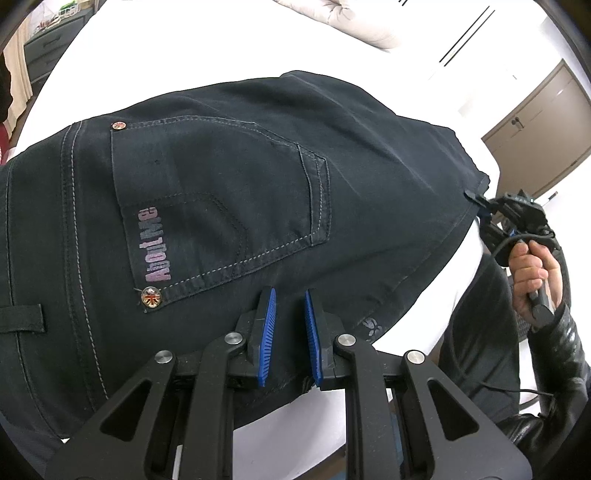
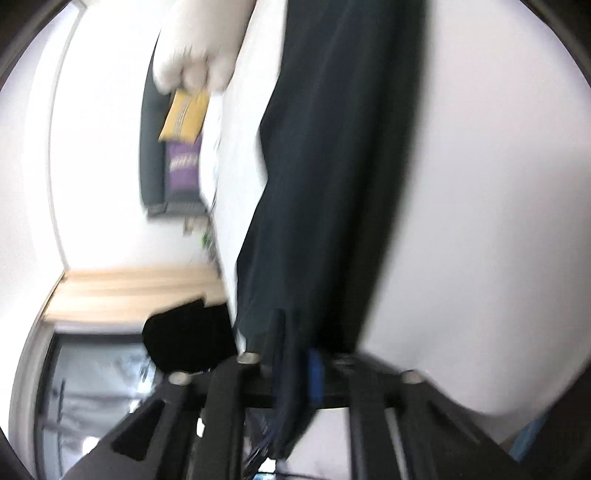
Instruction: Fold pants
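Dark jeans (image 1: 236,192) lie spread on a white bed (image 1: 177,66), back pocket up with pink lettering on it. My left gripper (image 1: 290,325) sits at the near edge of the jeans, its blue pads (image 1: 266,332) close together with dark denim pinched between them. At the far right, my right gripper (image 1: 477,202) is shut on a corner of the jeans, held by a person's hand (image 1: 532,269). The right wrist view is blurred. There the jeans (image 2: 325,166) stretch away in a long dark strip from my right gripper (image 2: 295,339), and the cloth is clamped beside a blue pad (image 2: 316,369).
A cream pillow (image 1: 354,22) lies at the far side of the bed. A brown cabinet (image 1: 535,122) stands at the right and dark drawers (image 1: 48,48) at the far left. In the right wrist view there are yellow and purple cushions (image 2: 184,122) and wooden floor (image 2: 136,291).
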The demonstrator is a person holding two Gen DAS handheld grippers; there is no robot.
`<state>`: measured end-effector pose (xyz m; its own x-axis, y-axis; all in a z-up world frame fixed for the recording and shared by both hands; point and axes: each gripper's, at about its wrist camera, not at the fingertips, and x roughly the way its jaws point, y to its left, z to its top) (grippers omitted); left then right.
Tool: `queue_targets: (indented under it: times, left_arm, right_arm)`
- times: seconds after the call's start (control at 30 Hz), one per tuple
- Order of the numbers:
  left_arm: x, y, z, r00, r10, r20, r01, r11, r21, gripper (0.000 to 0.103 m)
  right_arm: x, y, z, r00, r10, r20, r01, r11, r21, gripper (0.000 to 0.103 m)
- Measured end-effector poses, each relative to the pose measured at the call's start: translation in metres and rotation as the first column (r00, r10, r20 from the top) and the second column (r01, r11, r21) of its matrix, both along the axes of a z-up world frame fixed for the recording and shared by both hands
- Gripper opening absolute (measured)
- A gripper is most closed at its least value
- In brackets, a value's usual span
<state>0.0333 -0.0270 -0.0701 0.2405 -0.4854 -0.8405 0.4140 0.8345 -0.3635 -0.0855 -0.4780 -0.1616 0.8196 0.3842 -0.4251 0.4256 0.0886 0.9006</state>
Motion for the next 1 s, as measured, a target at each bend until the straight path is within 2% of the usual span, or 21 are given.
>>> queue_targets:
  times: [0.13, 0.23, 0.37, 0.47, 0.53, 0.57, 0.6, 0.63, 0.67, 0.7, 0.73, 0.8, 0.83, 0.87, 0.9, 0.97, 1.0]
  left_arm:
    - [-0.001, -0.001, 0.000, 1.000, 0.005, 0.001, -0.005, 1.000, 0.000, 0.016]
    - [-0.002, -0.001, 0.000, 1.000, 0.007, 0.001, -0.007, 1.000, 0.003, 0.016]
    - [-0.003, -0.001, 0.000, 1.000, 0.008, 0.001, -0.008, 1.000, 0.002, 0.016]
    - [-0.003, 0.000, 0.000, 1.000, 0.010, 0.002, -0.010, 1.000, -0.001, 0.016]
    - [-0.003, 0.000, 0.000, 1.000, 0.011, 0.001, -0.011, 1.000, -0.004, 0.016]
    - [-0.002, 0.001, 0.000, 1.000, 0.011, 0.001, -0.011, 1.000, -0.004, 0.016]
    - [-0.002, 0.001, 0.000, 1.000, 0.011, 0.001, -0.011, 1.000, -0.005, 0.016]
    - [-0.002, 0.002, 0.000, 1.000, 0.013, 0.001, -0.013, 1.000, -0.005, 0.016]
    - [-0.002, 0.002, 0.000, 1.000, 0.014, 0.001, -0.014, 1.000, -0.005, 0.016]
    - [-0.002, 0.002, 0.000, 1.000, 0.014, 0.002, -0.014, 1.000, -0.004, 0.016]
    - [-0.002, 0.002, 0.000, 1.000, 0.015, 0.003, -0.015, 1.000, -0.003, 0.016]
    - [-0.002, 0.001, 0.000, 1.000, 0.016, 0.004, -0.016, 1.000, 0.001, 0.016]
    - [-0.002, 0.001, 0.000, 1.000, 0.017, 0.004, -0.017, 1.000, 0.005, 0.016]
    - [-0.002, 0.000, 0.001, 1.000, 0.019, 0.003, -0.019, 1.000, 0.007, 0.016]
    - [-0.002, 0.000, 0.001, 1.000, 0.020, 0.003, -0.020, 1.000, 0.008, 0.016]
    - [-0.003, 0.000, 0.002, 1.000, 0.023, 0.001, -0.023, 1.000, 0.009, 0.016]
    - [-0.003, 0.000, 0.002, 1.000, 0.024, 0.000, -0.024, 1.000, 0.010, 0.016]
  right_arm:
    - [-0.010, -0.020, -0.001, 0.999, -0.036, 0.029, 0.036, 0.999, -0.010, 0.001]
    - [-0.006, -0.024, 0.003, 0.996, -0.086, 0.037, 0.087, 0.996, -0.001, 0.005]
    - [-0.009, -0.040, 0.010, 0.986, -0.163, 0.026, 0.165, 0.984, -0.069, 0.004]
    - [-0.021, -0.069, 0.009, 0.969, -0.246, 0.018, 0.246, 0.966, -0.083, 0.002]
    - [-0.038, -0.099, 0.008, 0.944, -0.329, 0.007, 0.329, 0.941, -0.080, 0.009]
    - [-0.049, -0.109, 0.014, 0.918, -0.396, -0.016, 0.392, 0.913, -0.110, 0.017]
    - [-0.061, -0.117, 0.026, 0.879, -0.476, -0.038, 0.465, 0.870, -0.163, 0.033]
    - [-0.068, -0.119, 0.036, 0.855, -0.518, -0.035, 0.502, 0.841, -0.201, 0.041]
    - [-0.068, -0.119, 0.051, 0.846, -0.533, -0.020, 0.512, 0.823, -0.248, 0.043]
    - [-0.061, -0.118, 0.062, 0.868, -0.497, 0.004, 0.479, 0.833, -0.276, 0.043]
    - [-0.038, -0.108, 0.077, 0.918, -0.394, 0.037, 0.387, 0.875, -0.292, 0.043]
    - [0.005, -0.081, 0.092, 0.975, -0.209, 0.070, 0.220, 0.928, -0.301, 0.034]
    - [0.036, -0.058, 0.098, 0.995, -0.075, 0.069, 0.093, 0.943, -0.320, 0.032]
    - [0.069, -0.032, 0.102, 0.997, 0.063, 0.040, -0.045, 0.936, -0.350, 0.026]
    - [0.093, -0.011, 0.102, 0.990, 0.141, 0.012, -0.127, 0.922, -0.366, 0.020]
    - [0.141, 0.018, 0.091, 0.966, 0.249, -0.069, -0.257, 0.895, -0.365, 0.017]
    - [0.161, 0.021, 0.081, 0.956, 0.271, -0.110, -0.292, 0.894, -0.340, 0.016]
